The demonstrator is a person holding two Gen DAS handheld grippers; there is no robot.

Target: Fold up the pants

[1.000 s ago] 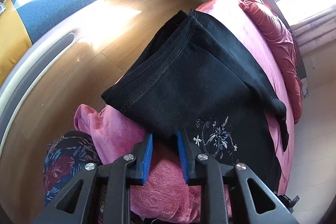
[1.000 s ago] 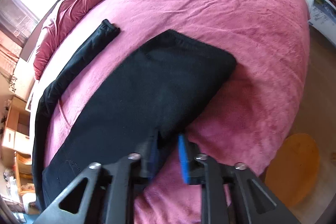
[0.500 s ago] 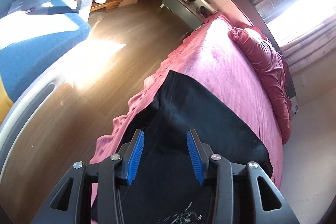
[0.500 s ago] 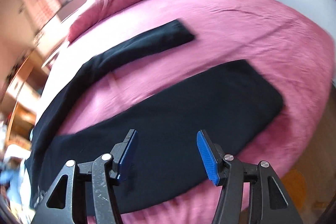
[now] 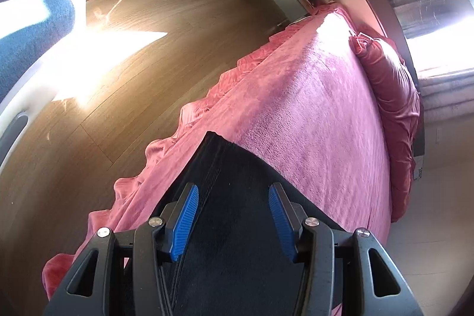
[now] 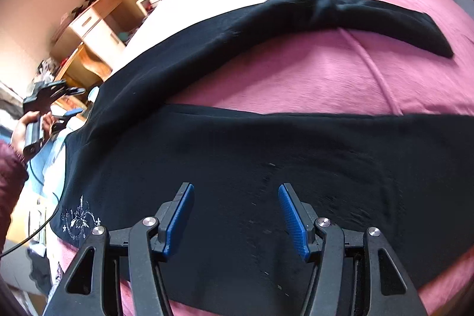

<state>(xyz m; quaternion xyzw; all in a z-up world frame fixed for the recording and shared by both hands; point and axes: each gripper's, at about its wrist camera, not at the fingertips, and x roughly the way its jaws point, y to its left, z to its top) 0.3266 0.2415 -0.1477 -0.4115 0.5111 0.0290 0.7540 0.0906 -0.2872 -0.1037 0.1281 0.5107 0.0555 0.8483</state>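
Both grippers have just been opening: the left gripper (image 5: 230, 218) and right gripper (image 6: 235, 216) hang spread and empty over the black pants (image 6: 266, 162), released flat on the pink bedspread (image 6: 311, 76). Since a second ago both legs lie unfolded, the far leg (image 6: 326, 11) curving apart, so folding appears to need a fresh grasp. Beyond are pillows (image 5: 394, 96), wooden floor (image 5: 177, 5) and a desk (image 6: 97, 19).

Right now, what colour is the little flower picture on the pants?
White, stitched on the black pants; the flower embroidery shows best in the right wrist view.
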